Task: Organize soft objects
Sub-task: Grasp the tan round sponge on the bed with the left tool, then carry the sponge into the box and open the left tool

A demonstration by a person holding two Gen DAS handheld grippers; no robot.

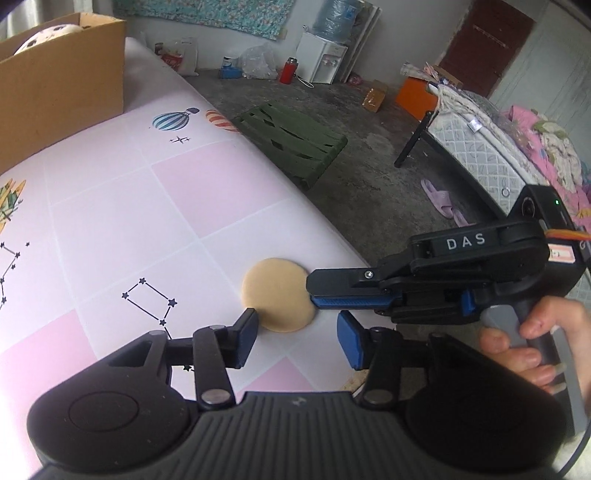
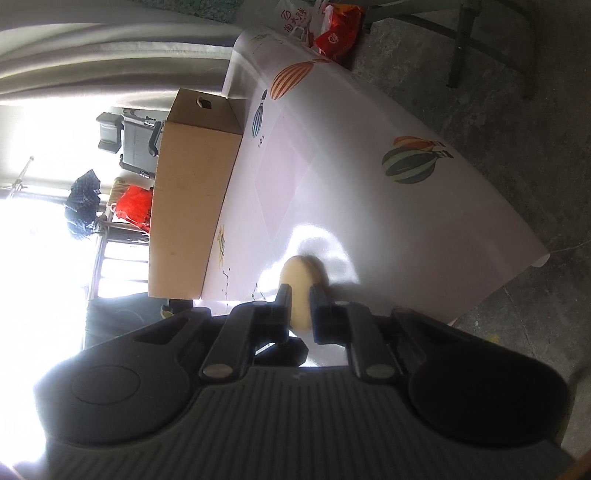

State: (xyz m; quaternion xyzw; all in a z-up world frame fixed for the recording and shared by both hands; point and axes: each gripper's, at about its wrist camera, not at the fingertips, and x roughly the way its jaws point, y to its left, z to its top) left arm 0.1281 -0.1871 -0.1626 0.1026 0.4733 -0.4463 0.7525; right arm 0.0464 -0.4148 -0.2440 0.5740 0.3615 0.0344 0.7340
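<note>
Tan round soft disc (image 1: 277, 293) lies flat on the pink-and-white checked tablecloth (image 1: 122, 221), near the table's edge; right gripper (image 1: 313, 293) comes in from the side, rolled on edge, 2 jaws pinched on the disc's rim; right wrist view shows the disc (image 2: 300, 291) squeezed between the pads; a hand (image 1: 535, 347) holds its handle; left gripper (image 1: 295, 336) hovers just in front, jaws apart, gripping nothing, 1 fingertip (image 1: 246, 332) over the disc's near edge; cardboard box (image 1: 55, 92) stands well apart at the table's far side, a spotted ball (image 1: 48, 35) inside.
</note>
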